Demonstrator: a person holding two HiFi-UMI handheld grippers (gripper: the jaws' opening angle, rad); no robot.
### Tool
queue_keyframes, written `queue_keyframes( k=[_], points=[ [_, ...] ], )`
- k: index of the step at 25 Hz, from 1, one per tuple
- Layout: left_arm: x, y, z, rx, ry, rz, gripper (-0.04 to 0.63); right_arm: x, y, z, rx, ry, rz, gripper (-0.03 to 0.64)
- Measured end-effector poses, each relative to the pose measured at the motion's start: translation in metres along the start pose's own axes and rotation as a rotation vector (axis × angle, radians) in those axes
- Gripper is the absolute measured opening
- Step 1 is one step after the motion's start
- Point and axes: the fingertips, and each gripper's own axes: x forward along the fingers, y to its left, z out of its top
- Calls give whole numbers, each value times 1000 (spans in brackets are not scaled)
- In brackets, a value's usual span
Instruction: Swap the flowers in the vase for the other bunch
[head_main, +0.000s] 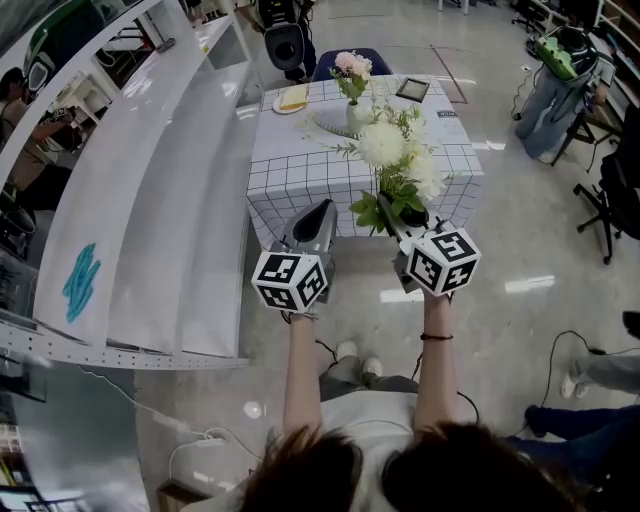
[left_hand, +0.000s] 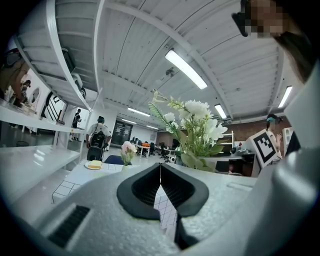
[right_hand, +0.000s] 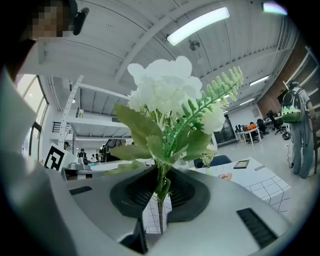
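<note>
Standing well back from the desk (head_main: 300, 170), a table under a white cloth with a black grid, the person holds both grippers out level toward its near edge, neither one over it yet.

The white bunch (head_main: 400, 160) is the biggest thing in hand. The right gripper (head_main: 398, 212) has its jaws closed on the green stems. In the right gripper view the stems run upright through the jaws, with the blooms and fern leaves above. The left gripper (head_main: 322, 210) carries nothing, and its jaws are shut tight, pad against pad.

The vase (head_main: 357, 117) stands upright on the desk toward the far edge, about midway along it. The pink flowers (head_main: 351, 68) rise straight out of its mouth. It lies ahead of both pairs of jaws and between their lines, well apart from each. The empty left gripper looks the likelier one to draw the pink stems out. Their long axis is upright, so level jaws would meet them crosswise.

A plate (head_main: 292, 100) with something yellow sits at the far left corner, and a dark framed item (head_main: 412, 90), perhaps a tablet, lies near the far edge.

No brand or wording can be read. The cubes bear only square black-and-white markers, and print on a small card near the right edge is too small to make out.
</note>
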Motion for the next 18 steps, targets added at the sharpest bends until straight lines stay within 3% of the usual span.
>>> queue_keyframes(
  k=[7,18],
  points=[
    [8,2,-4,6,17,-12,12,6,-10,-2,16,2,-18,55],
    [40,43,-11,-30,34,-24,12,43,-29,-9,16,23,-27,55]
  ],
)
